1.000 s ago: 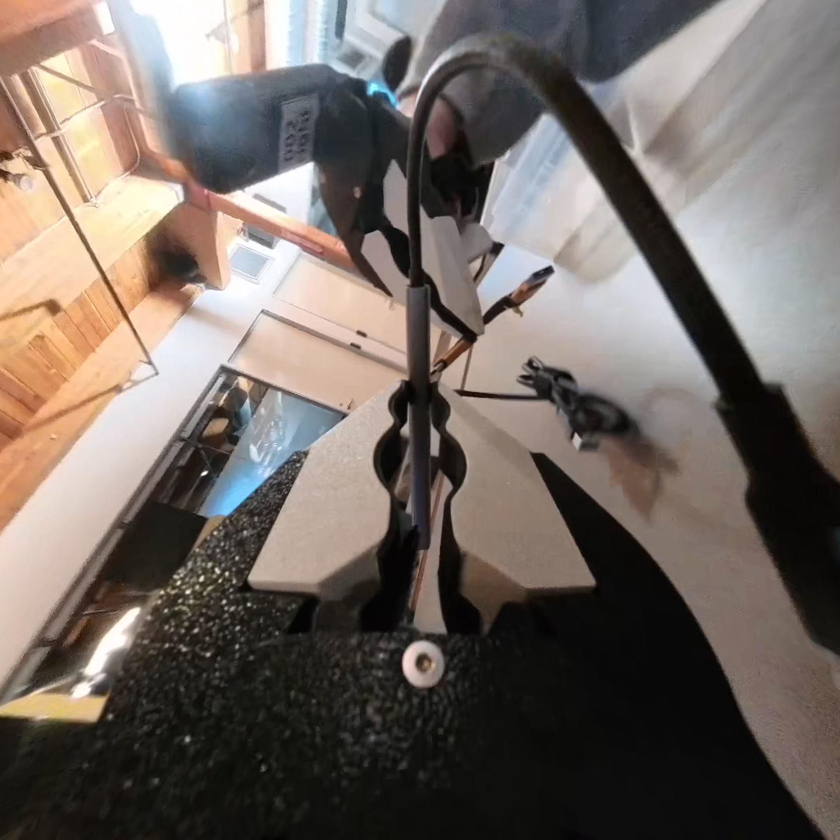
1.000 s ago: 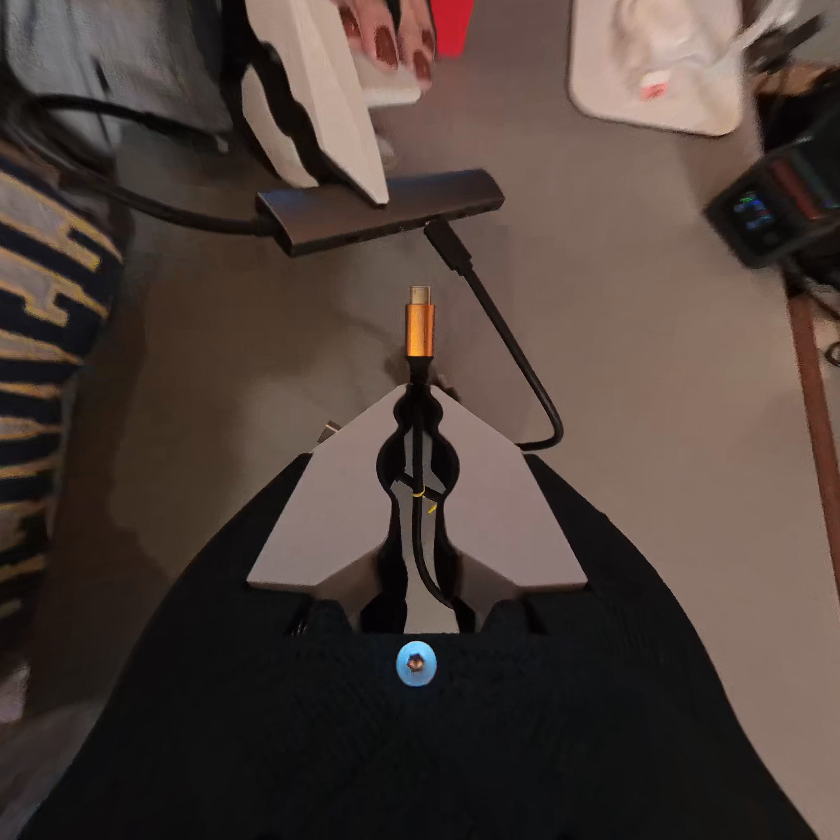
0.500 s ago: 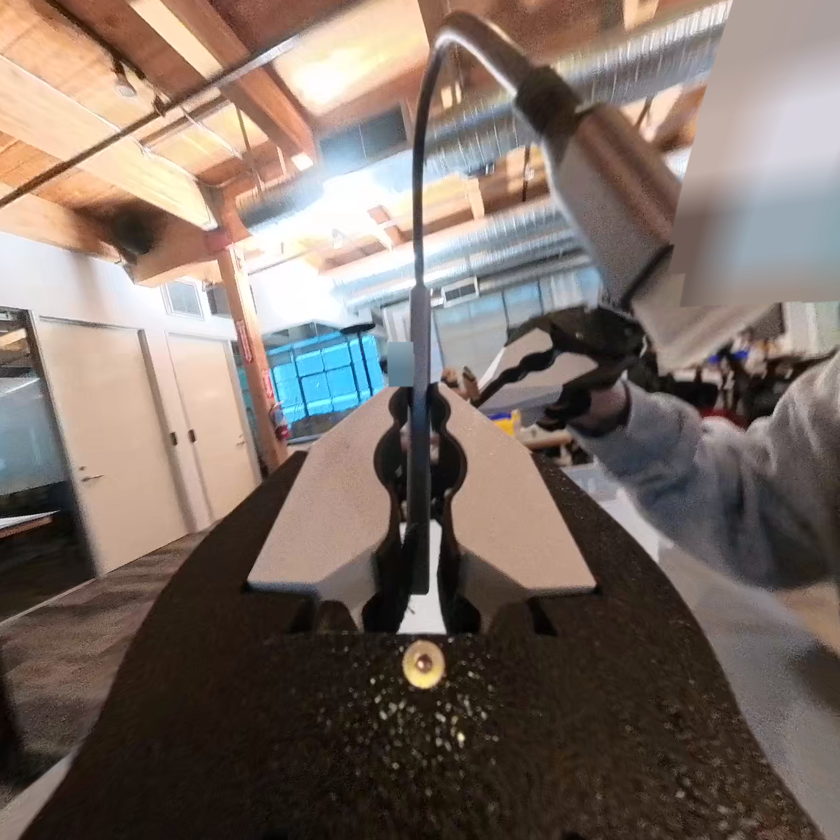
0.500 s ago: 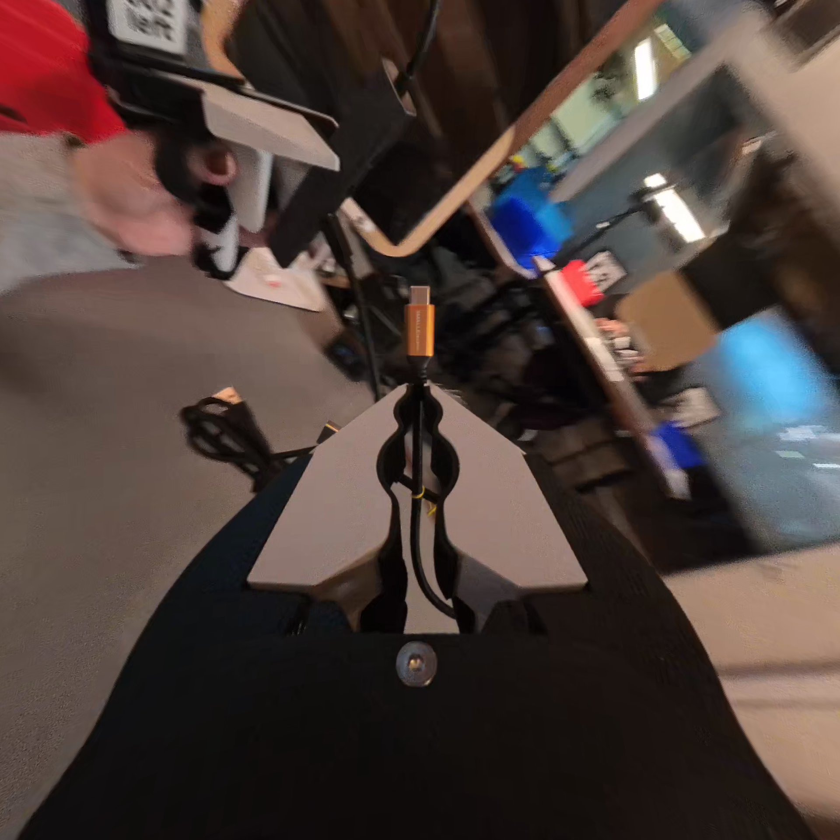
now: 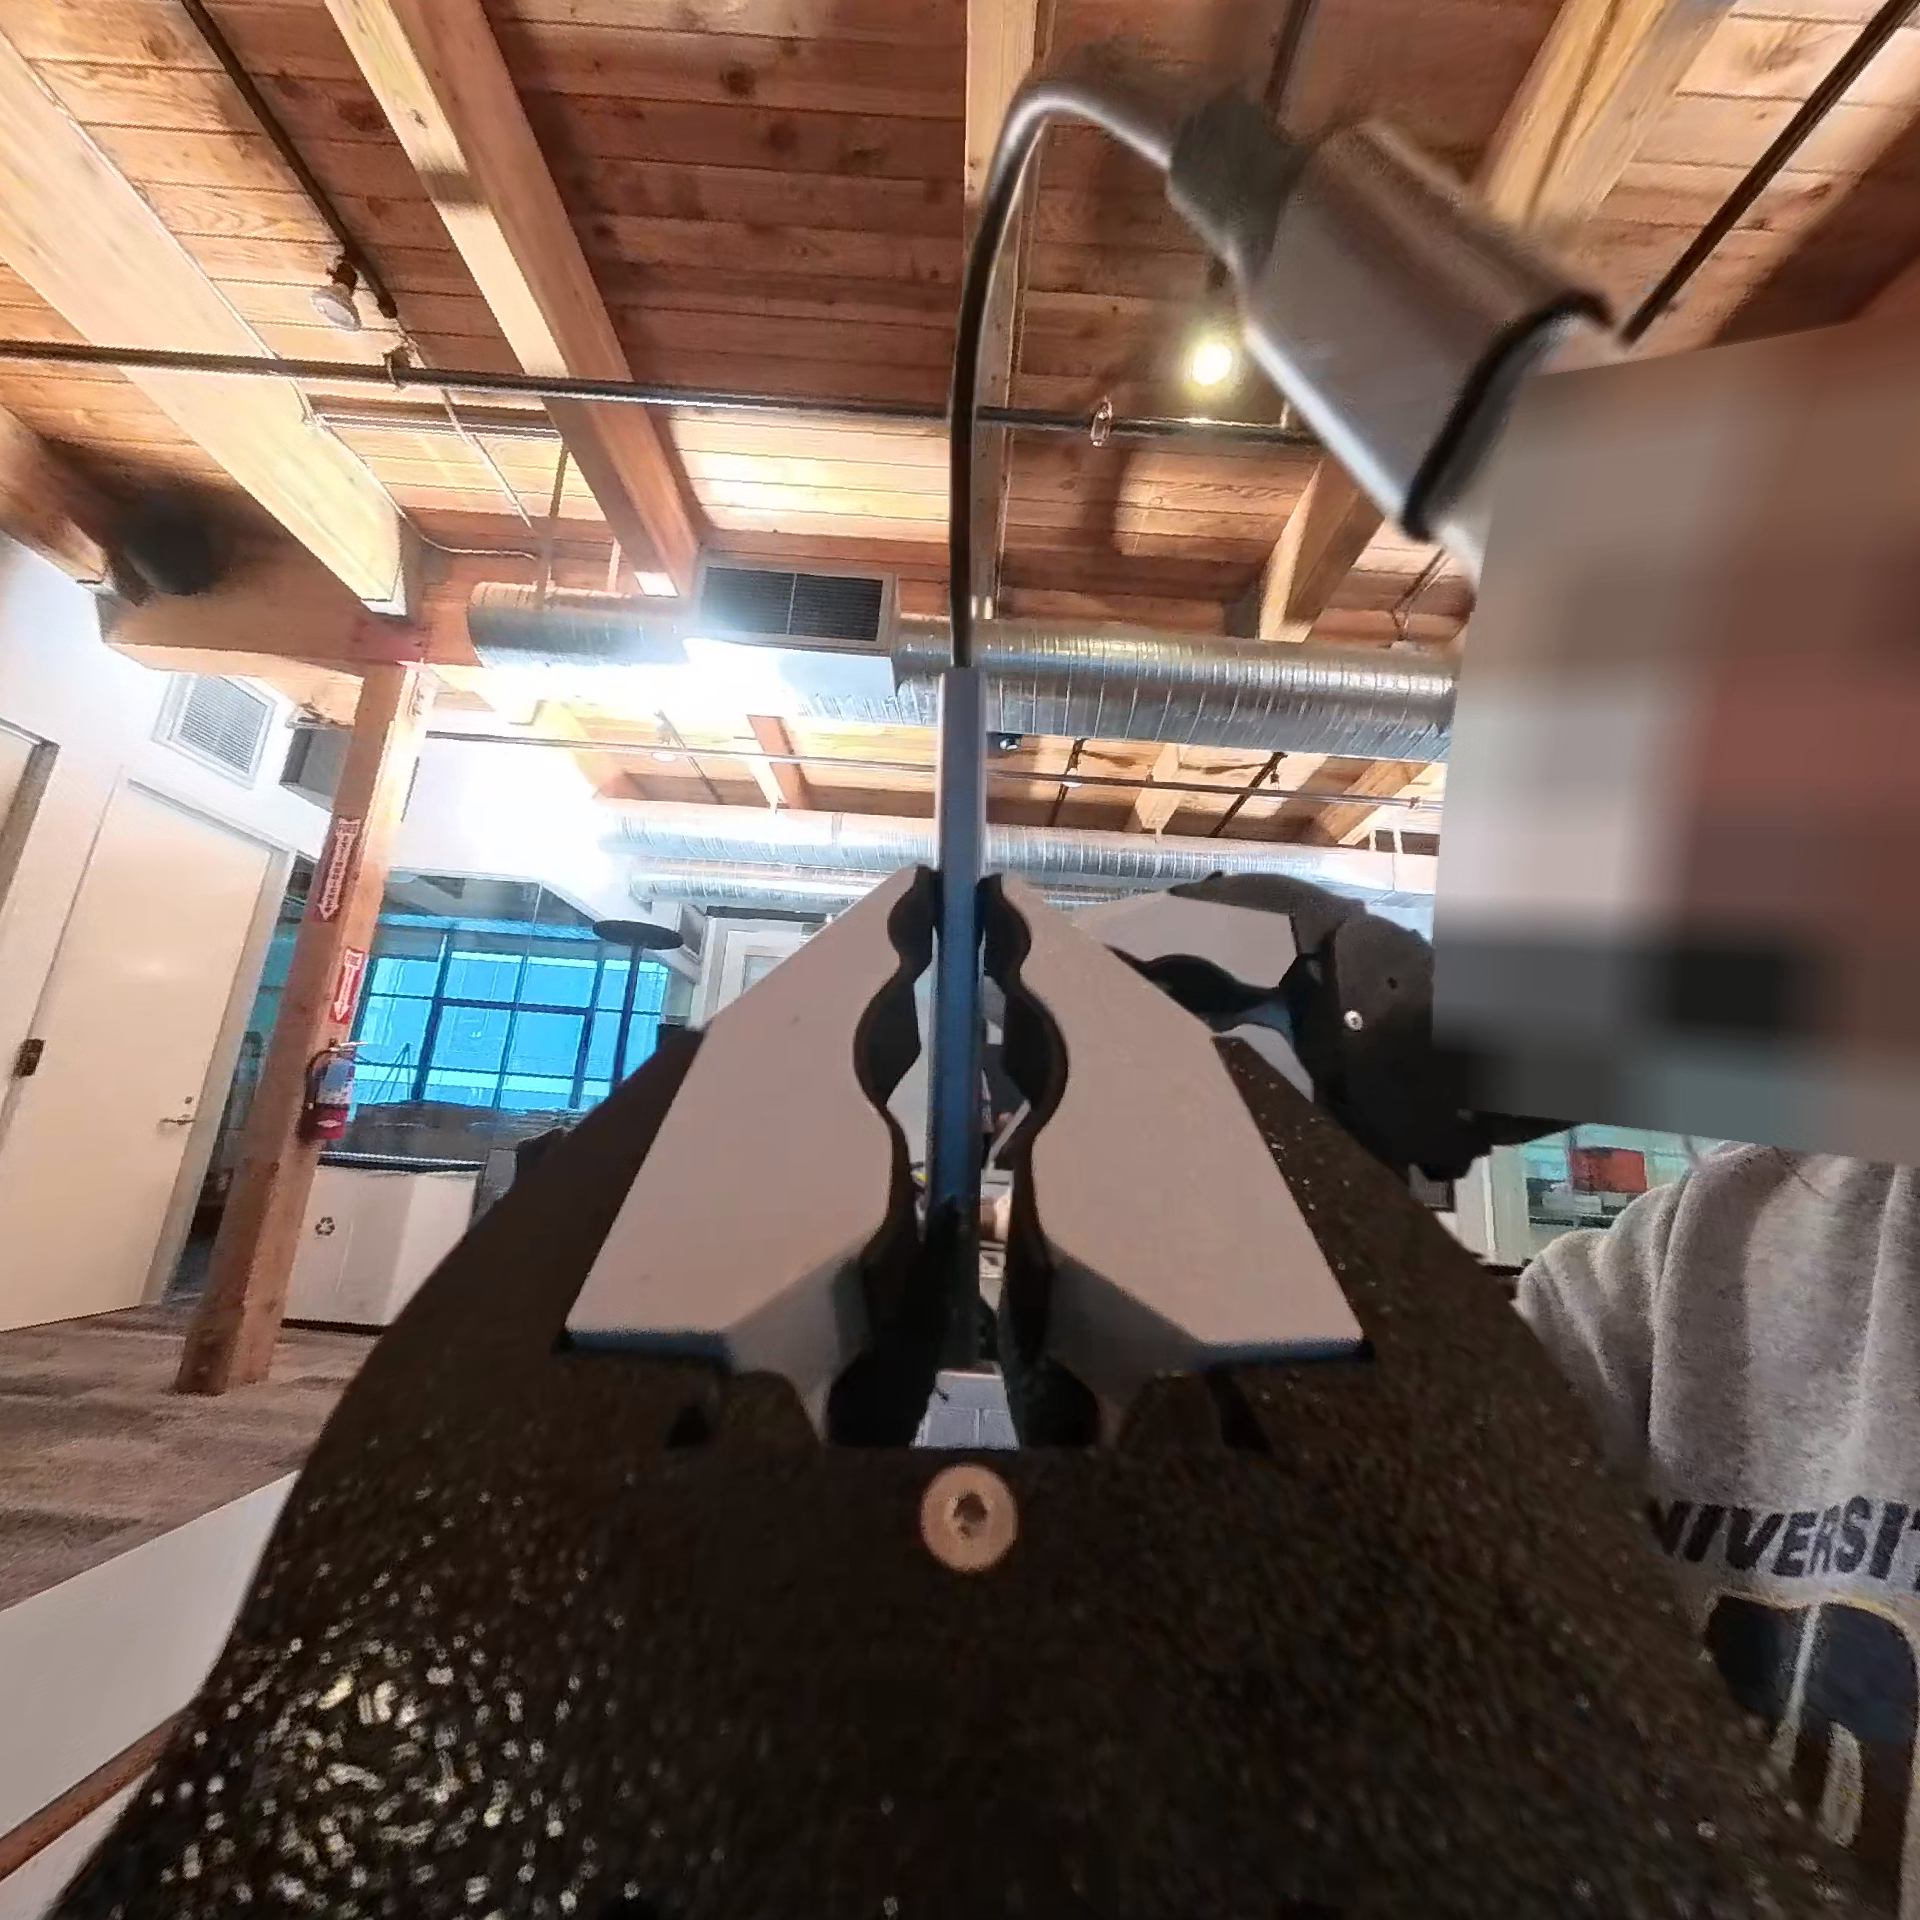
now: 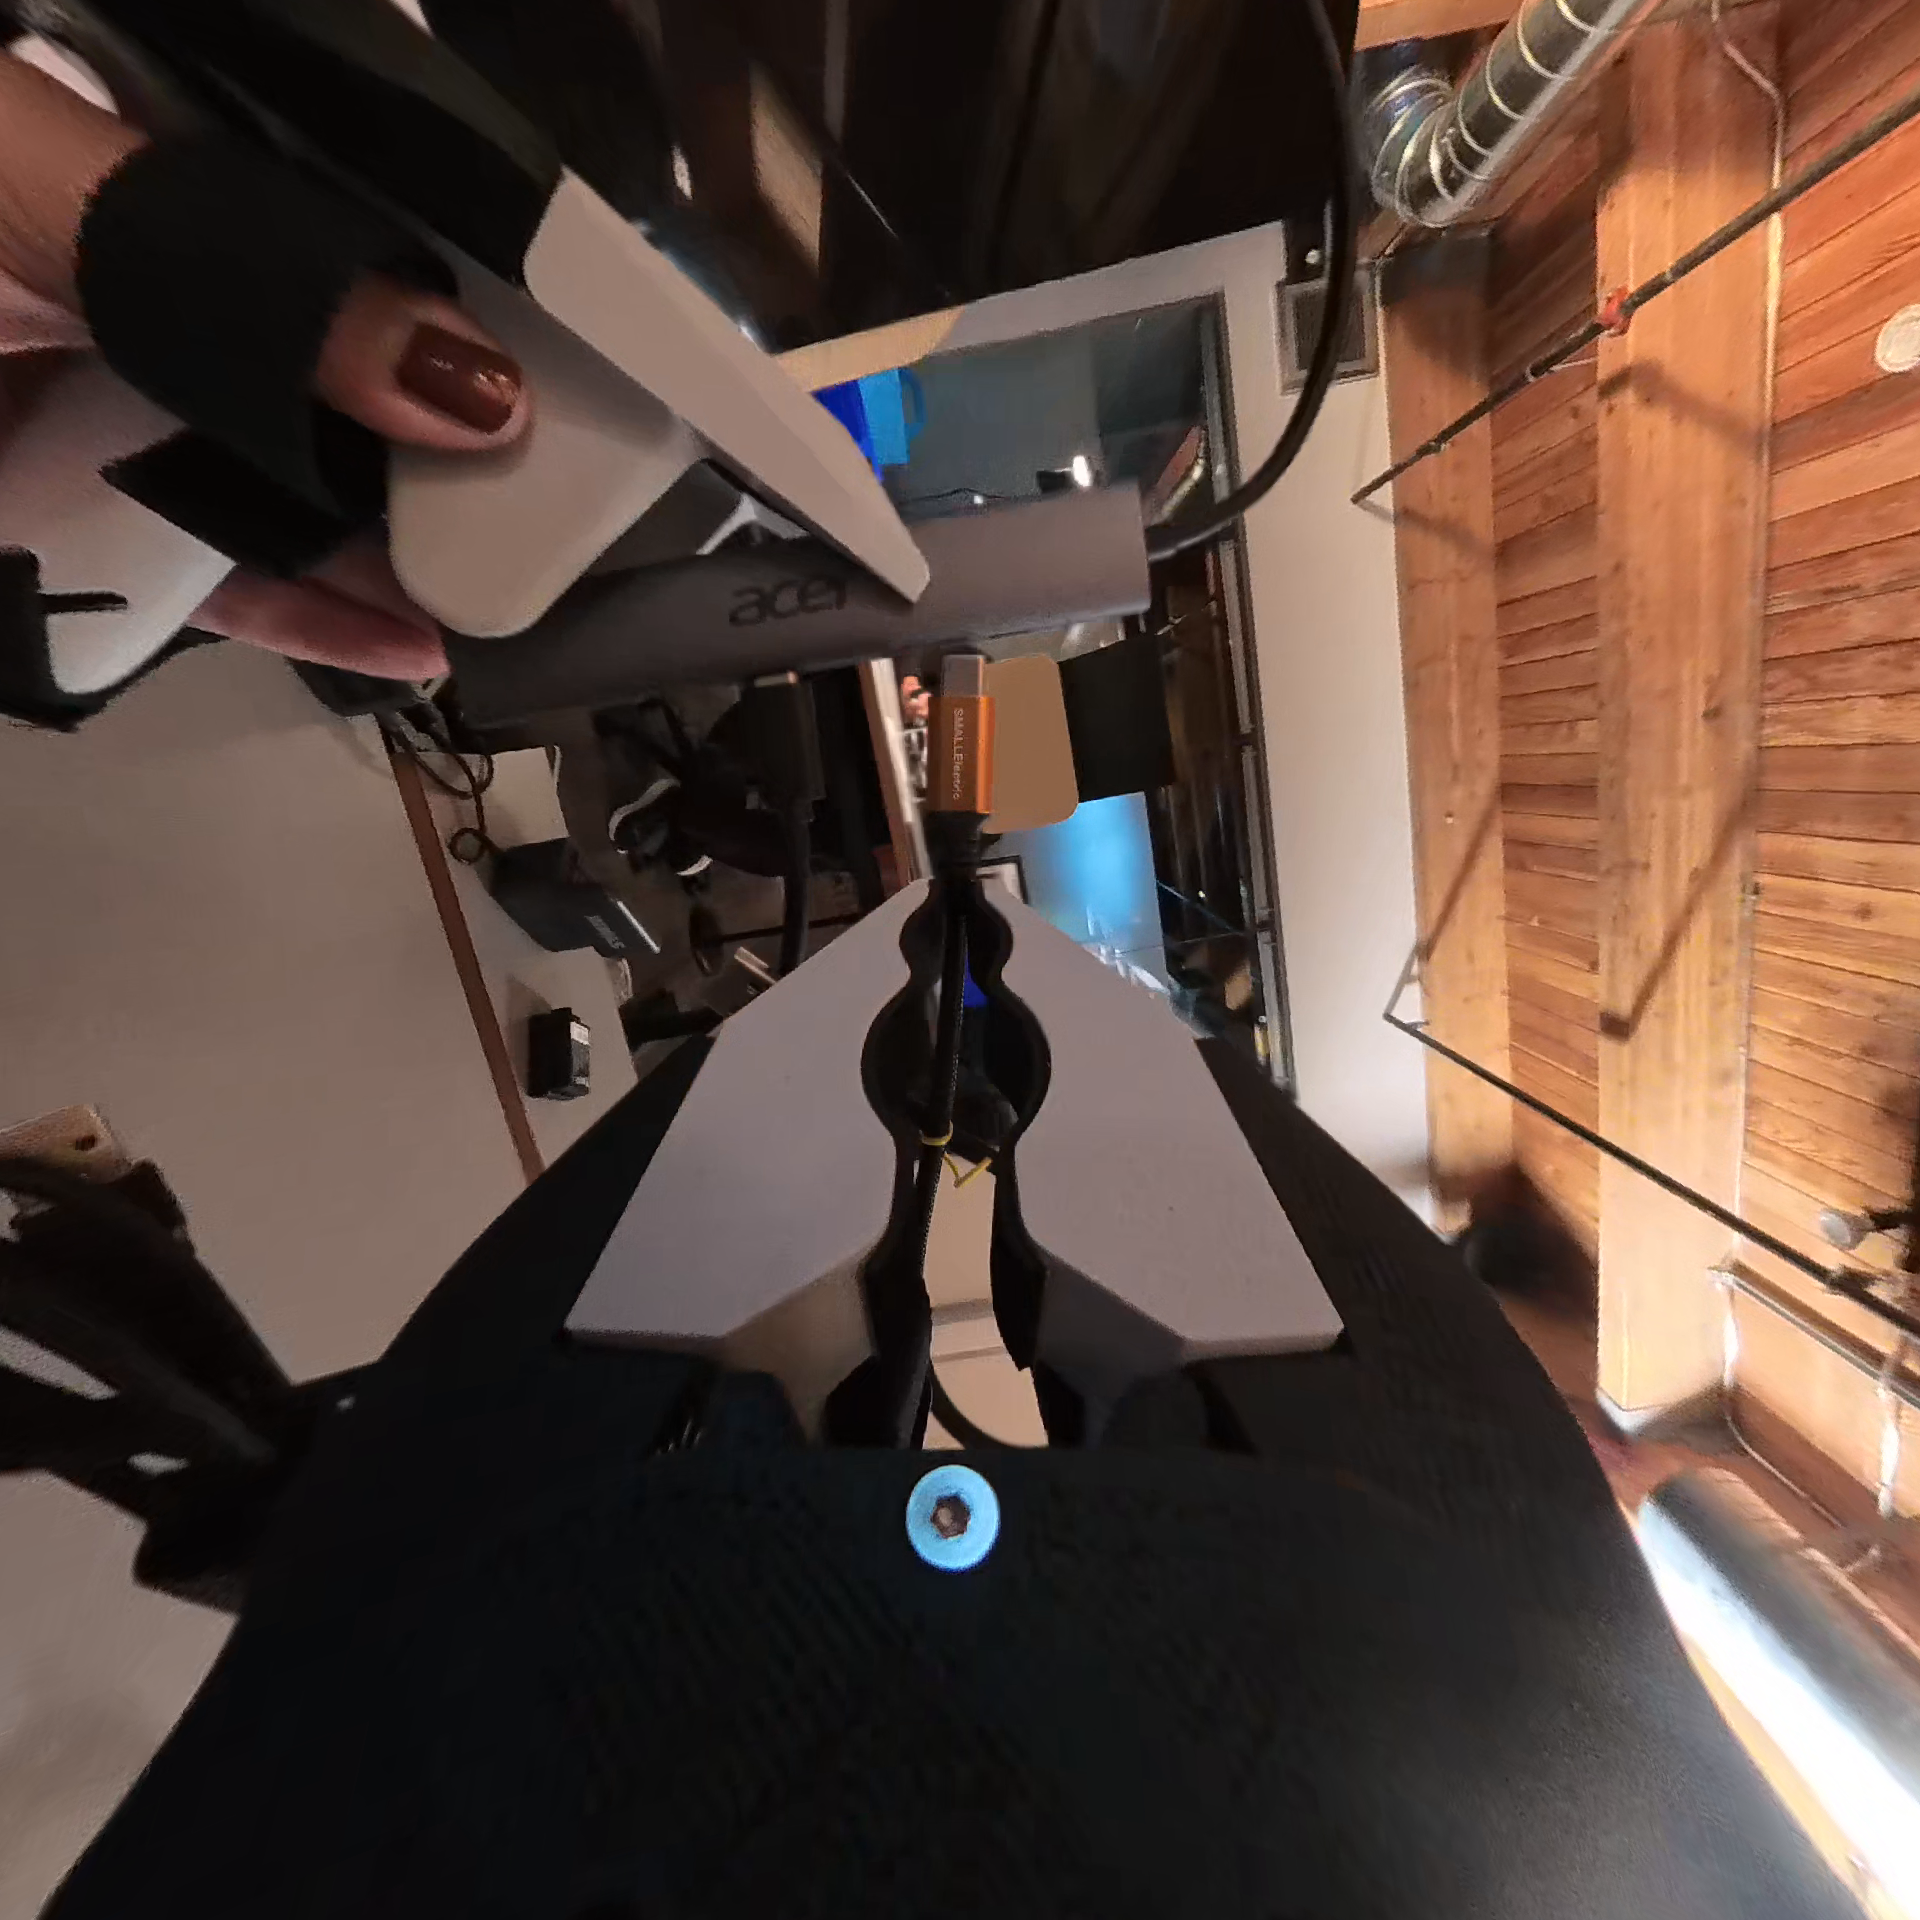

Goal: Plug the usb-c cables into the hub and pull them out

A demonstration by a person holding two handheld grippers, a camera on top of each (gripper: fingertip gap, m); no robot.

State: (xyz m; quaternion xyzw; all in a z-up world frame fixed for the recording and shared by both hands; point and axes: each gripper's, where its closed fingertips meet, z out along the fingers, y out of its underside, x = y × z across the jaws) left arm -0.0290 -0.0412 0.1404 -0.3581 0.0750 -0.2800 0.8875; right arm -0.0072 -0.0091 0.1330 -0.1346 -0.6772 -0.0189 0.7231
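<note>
Half a second ago the right wrist view was smeared with motion and the orange plug stood well short of the hub; now the picture is sharp and the orange usb-c plug (image 6: 961,750) has its silver tip right at the long edge of the grey hub (image 6: 790,597), though whether the tip has entered a port cannot be told. In the left wrist view the aim has tipped further toward the wooden ceiling (image 5: 727,208), and the hub's own cable plug (image 5: 1382,343) looms larger at the top right.

The right tool (image 6: 958,894) is clenched on the black braided cable (image 6: 940,1039) just behind the orange plug, the grey fingers (image 6: 769,1174) nearly meeting at their tips, the cable running back down the wavy gap between them. The plug stands straight out ahead of the fingertips.

The left tool (image 5: 958,894) is clamped on the hub, seen here edge-on as a thin dark bar (image 5: 958,987) between the fingers, with its black lead (image 5: 971,416) curving up and over to the right. In the right wrist view the same tool's pale finger (image 6: 665,416) lies flat across the hub's top face, with a hand (image 6: 312,436) gripping the handle. A second black plug (image 6: 779,717) sits in the hub's edge, left of the orange one.

Both tools are held up in the air, clear of the surface (image 6: 260,987).
</note>
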